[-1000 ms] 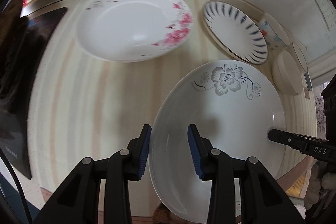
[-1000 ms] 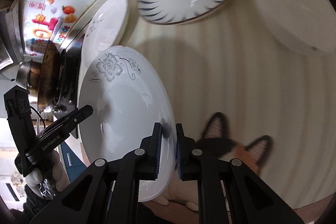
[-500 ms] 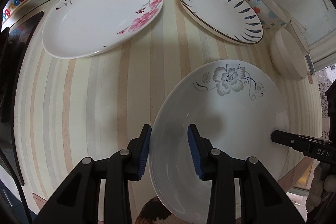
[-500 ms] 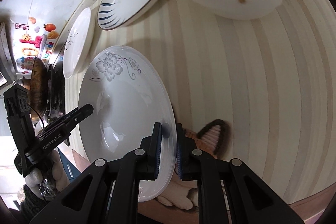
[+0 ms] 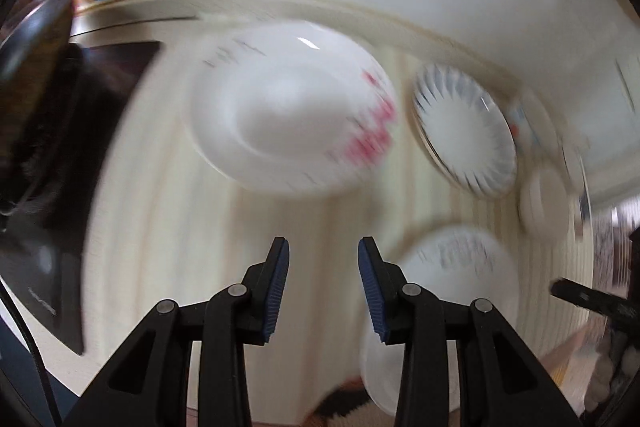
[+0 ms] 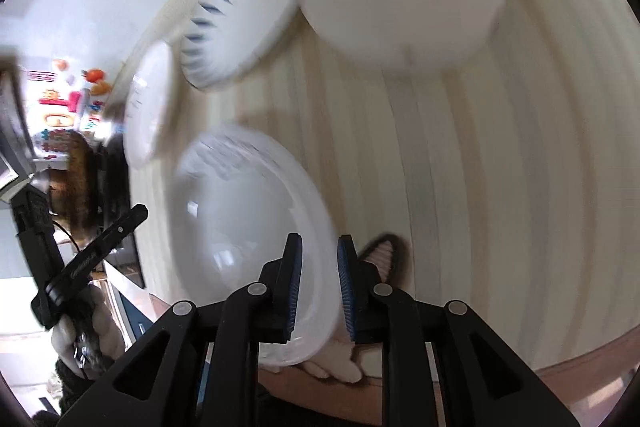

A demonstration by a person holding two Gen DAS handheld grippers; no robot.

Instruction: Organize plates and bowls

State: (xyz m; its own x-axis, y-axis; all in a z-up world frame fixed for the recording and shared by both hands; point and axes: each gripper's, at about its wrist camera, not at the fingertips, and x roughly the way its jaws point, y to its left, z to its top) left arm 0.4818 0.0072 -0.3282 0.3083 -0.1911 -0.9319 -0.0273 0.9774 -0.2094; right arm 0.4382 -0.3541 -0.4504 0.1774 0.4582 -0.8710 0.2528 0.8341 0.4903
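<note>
Left gripper [image 5: 322, 285] has swung clear of the grey-flower plate [image 5: 448, 291], jaws wide and empty, facing the pink-blossom plate [image 5: 292, 111]. To its right, the right gripper [image 6: 318, 277] has loosened, jaws now narrowly apart astride the rim at the table's near edge: release looks underway

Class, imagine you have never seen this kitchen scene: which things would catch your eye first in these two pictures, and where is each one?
Nearest is the white plate with a grey flower print, tilted over the striped countertop, its rim between the parted fingers of the right gripper. The left gripper is open and holds nothing. Behind it, near the wall, lie the large white plate with pink blossoms and the blue-dashed white plate.
</note>
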